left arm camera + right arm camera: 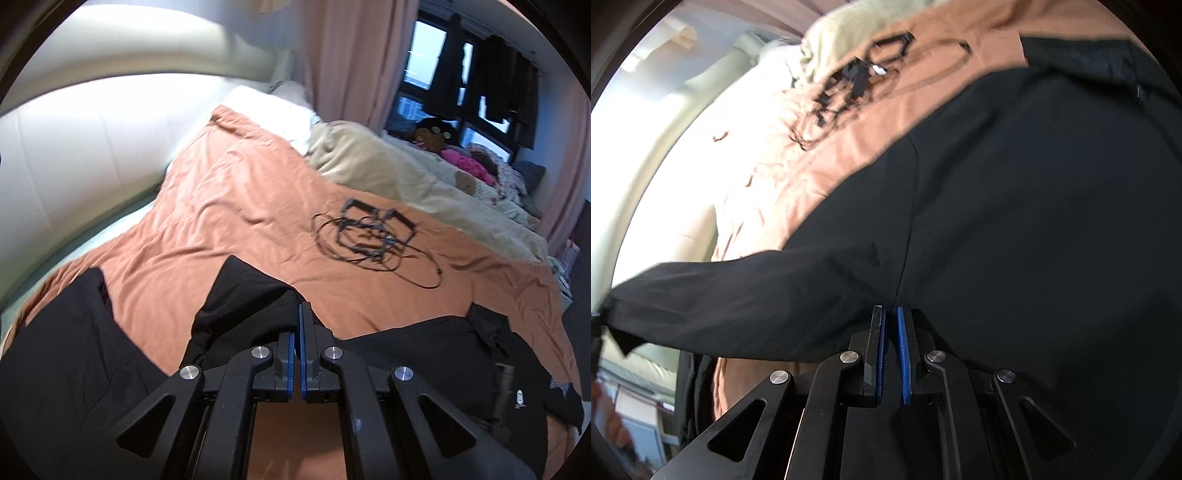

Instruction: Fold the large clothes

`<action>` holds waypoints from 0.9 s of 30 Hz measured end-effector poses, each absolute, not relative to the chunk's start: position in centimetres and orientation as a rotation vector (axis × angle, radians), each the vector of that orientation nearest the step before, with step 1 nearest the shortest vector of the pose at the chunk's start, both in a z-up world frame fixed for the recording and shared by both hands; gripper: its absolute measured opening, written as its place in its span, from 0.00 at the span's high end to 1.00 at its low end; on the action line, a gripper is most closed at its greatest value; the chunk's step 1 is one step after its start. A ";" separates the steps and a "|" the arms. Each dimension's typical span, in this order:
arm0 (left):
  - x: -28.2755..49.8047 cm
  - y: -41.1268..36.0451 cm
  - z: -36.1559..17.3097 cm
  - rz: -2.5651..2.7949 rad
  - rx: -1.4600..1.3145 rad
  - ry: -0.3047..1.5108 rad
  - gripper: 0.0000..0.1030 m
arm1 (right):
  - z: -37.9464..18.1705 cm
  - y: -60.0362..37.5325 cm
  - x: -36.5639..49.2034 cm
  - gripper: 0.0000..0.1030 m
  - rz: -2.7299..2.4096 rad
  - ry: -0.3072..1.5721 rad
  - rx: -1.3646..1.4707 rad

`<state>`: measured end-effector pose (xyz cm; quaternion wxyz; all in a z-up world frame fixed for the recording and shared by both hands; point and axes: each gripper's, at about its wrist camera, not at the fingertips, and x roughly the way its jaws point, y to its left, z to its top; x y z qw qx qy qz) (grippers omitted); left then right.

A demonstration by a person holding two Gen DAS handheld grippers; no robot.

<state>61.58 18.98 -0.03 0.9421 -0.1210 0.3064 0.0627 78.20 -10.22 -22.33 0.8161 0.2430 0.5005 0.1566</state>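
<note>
A large black garment (74,350) lies across the near end of an orange bedspread (229,206). My left gripper (299,308) is shut on a raised fold of the black garment (243,295) and holds it a little above the bed. In the right wrist view the black garment (1034,221) fills most of the frame, with a sleeve (720,295) stretched out to the left. My right gripper (891,312) is shut on the garment near the seam where the sleeve meets the body.
A tangle of black cables and frames (373,236) lies on the bedspread beyond the garment. A beige duvet (388,166) and a white pillow (273,114) lie farther back. Pink curtains (354,55) and a window are behind the bed.
</note>
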 end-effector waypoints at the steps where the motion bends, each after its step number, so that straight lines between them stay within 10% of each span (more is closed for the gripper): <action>1: 61.7 18.3 0.6 0.118 -0.236 0.617 0.96 | -22.7 -10.3 78.4 0.93 0.334 1.074 0.527; 5: 62.1 14.8 3.5 0.052 -0.215 0.566 0.96 | -21.8 -10.8 78.0 0.91 0.358 1.116 0.505; 9: 62.8 11.0 5.5 -0.016 -0.208 0.535 0.96 | -18.2 -13.1 75.5 0.38 0.362 1.031 0.438; 27: 64.7 -7.0 7.5 -0.298 -0.093 0.551 0.96 | -12.6 -31.3 65.3 0.37 0.211 0.897 0.509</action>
